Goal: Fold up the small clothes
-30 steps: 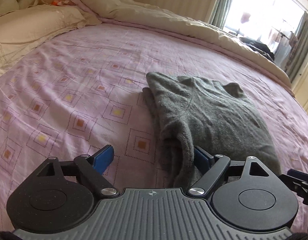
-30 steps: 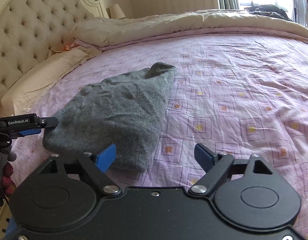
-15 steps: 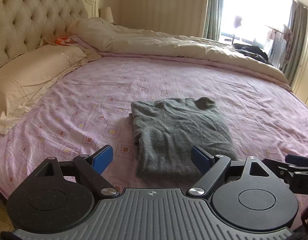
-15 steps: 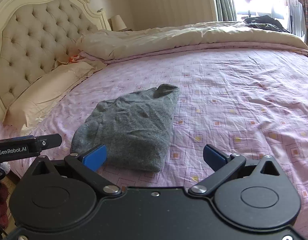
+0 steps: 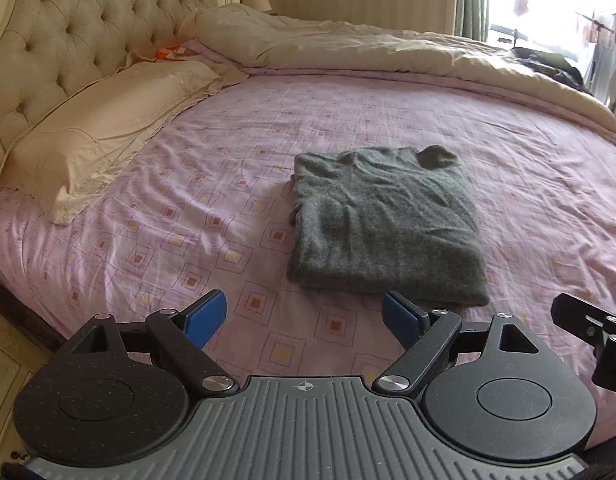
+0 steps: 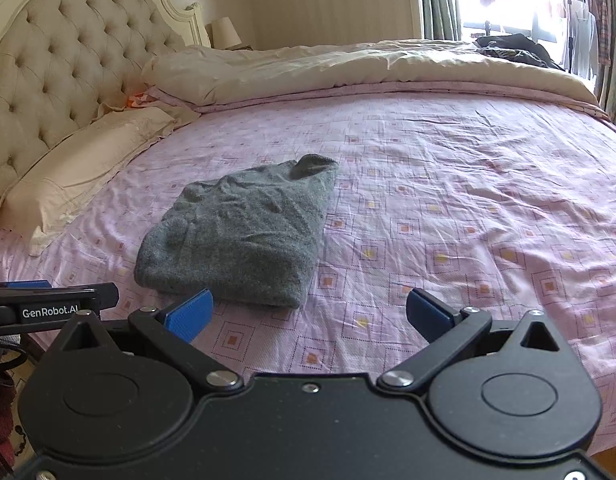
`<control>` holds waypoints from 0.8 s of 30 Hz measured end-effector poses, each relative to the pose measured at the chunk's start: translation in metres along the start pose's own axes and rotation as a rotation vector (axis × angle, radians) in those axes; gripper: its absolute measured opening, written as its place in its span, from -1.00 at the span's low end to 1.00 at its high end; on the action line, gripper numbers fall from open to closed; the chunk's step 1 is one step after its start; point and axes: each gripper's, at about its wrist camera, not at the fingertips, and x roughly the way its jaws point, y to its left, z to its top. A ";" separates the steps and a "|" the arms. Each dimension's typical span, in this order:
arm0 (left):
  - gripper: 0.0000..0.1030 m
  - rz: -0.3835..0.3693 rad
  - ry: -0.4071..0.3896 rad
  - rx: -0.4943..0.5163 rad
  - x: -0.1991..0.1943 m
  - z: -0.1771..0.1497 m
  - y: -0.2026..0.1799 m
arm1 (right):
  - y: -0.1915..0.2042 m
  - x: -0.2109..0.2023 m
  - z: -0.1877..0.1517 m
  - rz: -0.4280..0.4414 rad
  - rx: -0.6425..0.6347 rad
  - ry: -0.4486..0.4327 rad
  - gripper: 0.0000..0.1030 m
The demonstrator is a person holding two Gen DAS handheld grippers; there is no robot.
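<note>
A grey knit garment [image 5: 382, 220] lies folded into a rough rectangle on the pink patterned bed sheet [image 5: 236, 184]. It also shows in the right wrist view [image 6: 248, 236]. My left gripper [image 5: 304, 314] is open and empty, held back from the garment's near edge above the sheet. My right gripper [image 6: 308, 312] is open and empty, also back from the garment, which lies ahead and to its left. The left gripper's body [image 6: 48, 308] shows at the left edge of the right wrist view.
A cream pillow [image 5: 104, 128] lies at the left by the tufted headboard [image 5: 76, 32]. A beige duvet [image 5: 388, 48] is bunched along the far side of the bed. Dark clothes [image 6: 516, 52] lie near the window. The bed's near edge and floor [image 5: 4, 344] are at lower left.
Both grippers have pulled back and up from the folded garment, which now lies farther away and untouched. The left gripper was right at its near edge a second ago.
</note>
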 end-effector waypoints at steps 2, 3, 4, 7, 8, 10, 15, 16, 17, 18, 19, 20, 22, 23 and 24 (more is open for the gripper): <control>0.65 -0.003 0.004 0.005 0.000 -0.003 0.000 | 0.001 0.000 0.000 -0.022 0.009 0.016 0.99; 0.65 -0.008 0.011 0.005 -0.001 -0.004 0.000 | 0.002 0.000 0.000 -0.039 0.012 0.022 0.99; 0.65 -0.014 0.016 0.005 -0.001 -0.005 0.000 | 0.003 -0.001 0.001 -0.056 0.010 0.026 0.99; 0.65 -0.018 0.025 0.006 -0.002 -0.006 0.000 | 0.006 -0.004 0.002 -0.053 -0.005 0.017 0.99; 0.65 -0.020 0.025 0.005 -0.003 -0.006 0.000 | 0.005 -0.004 0.003 -0.041 -0.001 0.014 0.99; 0.65 -0.026 0.026 0.000 -0.003 -0.005 0.001 | 0.005 -0.005 0.004 -0.016 0.013 0.014 0.99; 0.65 -0.041 0.046 -0.023 -0.003 -0.002 0.005 | 0.006 -0.004 0.007 -0.006 0.022 0.018 0.99; 0.65 -0.040 0.047 -0.023 -0.003 -0.002 0.005 | 0.006 -0.004 0.007 -0.006 0.021 0.019 0.99; 0.65 -0.039 0.047 -0.022 -0.003 -0.002 0.005 | 0.006 -0.004 0.007 -0.004 0.024 0.020 0.99; 0.65 -0.038 0.048 -0.019 -0.003 -0.002 0.006 | 0.006 -0.004 0.007 -0.003 0.026 0.022 0.99; 0.65 -0.038 0.050 -0.016 -0.003 -0.002 0.006 | 0.007 -0.003 0.008 -0.001 0.028 0.023 0.99; 0.65 -0.036 0.054 -0.014 -0.002 -0.003 0.006 | 0.007 -0.003 0.008 0.000 0.030 0.026 0.99; 0.65 -0.035 0.059 -0.014 -0.001 -0.003 0.007 | 0.008 -0.001 0.008 0.003 0.031 0.033 0.99; 0.65 -0.035 0.061 -0.013 -0.001 -0.004 0.007 | 0.008 -0.001 0.007 0.005 0.031 0.036 0.99; 0.65 -0.035 0.064 -0.012 -0.001 -0.004 0.007 | 0.008 0.000 0.007 0.006 0.031 0.039 0.99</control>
